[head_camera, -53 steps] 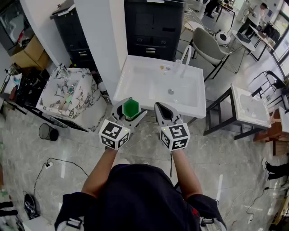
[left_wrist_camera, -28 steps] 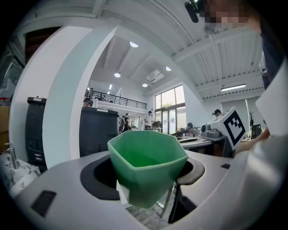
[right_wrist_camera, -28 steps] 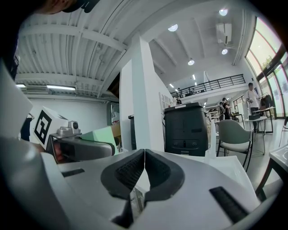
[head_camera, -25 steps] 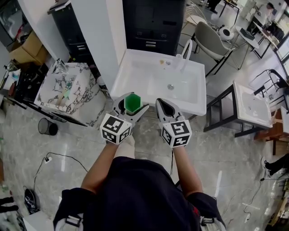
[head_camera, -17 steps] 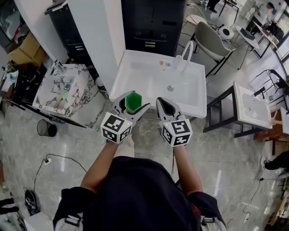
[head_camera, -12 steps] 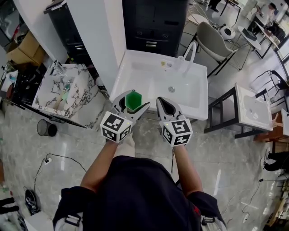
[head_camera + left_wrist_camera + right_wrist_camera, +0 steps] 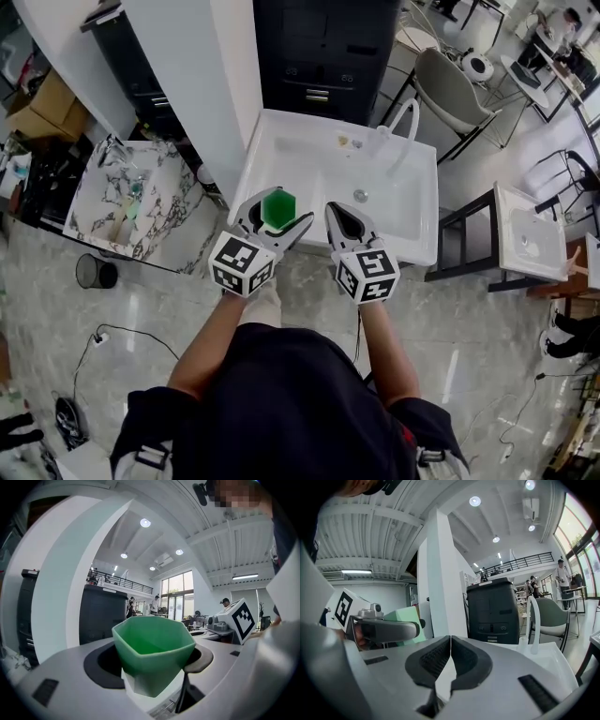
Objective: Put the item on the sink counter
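Note:
My left gripper (image 7: 275,217) is shut on a green faceted cup (image 7: 277,207), held upright over the near left rim of the white sink (image 7: 281,148). In the left gripper view the green cup (image 7: 153,650) fills the gap between both pads (image 7: 104,666), its open mouth facing up. My right gripper (image 7: 342,222) hangs beside it over the sink's front edge, shut with nothing in it; in the right gripper view its pads (image 7: 436,660) meet in a thin seam. The sink has a white curved faucet (image 7: 405,127) at the back and a drain (image 7: 360,195).
A marble-patterned sink (image 7: 131,201) stands to the left, a small bin (image 7: 92,272) below it. A white pillar (image 7: 192,75) and black cabinet (image 7: 323,52) stand behind the sink. A grey chair (image 7: 450,94) and another white sink (image 7: 530,244) are to the right.
Both grippers with the green cup have moved forward from short of the sink's front edge to over it. The jaws have kept their setting.

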{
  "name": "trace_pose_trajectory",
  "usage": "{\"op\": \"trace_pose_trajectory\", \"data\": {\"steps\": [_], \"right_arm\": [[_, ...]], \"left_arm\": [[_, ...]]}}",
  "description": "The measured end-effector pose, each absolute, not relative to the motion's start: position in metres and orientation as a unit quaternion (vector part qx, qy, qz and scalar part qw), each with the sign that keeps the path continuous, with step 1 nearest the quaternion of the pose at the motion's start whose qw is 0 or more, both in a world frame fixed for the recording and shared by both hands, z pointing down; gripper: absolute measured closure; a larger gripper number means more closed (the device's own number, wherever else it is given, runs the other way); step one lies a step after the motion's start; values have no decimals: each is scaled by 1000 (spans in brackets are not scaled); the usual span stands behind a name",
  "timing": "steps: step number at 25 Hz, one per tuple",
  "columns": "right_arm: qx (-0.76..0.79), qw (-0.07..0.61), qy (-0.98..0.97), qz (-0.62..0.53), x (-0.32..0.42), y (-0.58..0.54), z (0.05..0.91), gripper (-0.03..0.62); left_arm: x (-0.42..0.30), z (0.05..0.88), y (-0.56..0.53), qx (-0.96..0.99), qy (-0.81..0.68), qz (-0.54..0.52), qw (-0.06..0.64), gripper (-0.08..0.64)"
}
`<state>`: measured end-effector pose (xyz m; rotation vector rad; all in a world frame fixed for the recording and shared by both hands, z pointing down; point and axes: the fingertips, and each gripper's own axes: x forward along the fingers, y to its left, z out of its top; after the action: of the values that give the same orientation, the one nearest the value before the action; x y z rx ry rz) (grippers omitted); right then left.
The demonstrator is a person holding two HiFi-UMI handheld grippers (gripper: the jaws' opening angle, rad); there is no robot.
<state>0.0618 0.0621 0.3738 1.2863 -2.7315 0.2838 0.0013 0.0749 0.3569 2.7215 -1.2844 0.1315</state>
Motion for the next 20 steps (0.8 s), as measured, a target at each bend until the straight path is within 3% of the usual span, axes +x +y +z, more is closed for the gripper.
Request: {"op": "trace_pose_trajectory", "data": {"steps": [20], "right_arm": [[452,55,-882,122,18,-61,370,557]], "left_arm": [[-44,350,-46,914,-394,57,76,229]]}}
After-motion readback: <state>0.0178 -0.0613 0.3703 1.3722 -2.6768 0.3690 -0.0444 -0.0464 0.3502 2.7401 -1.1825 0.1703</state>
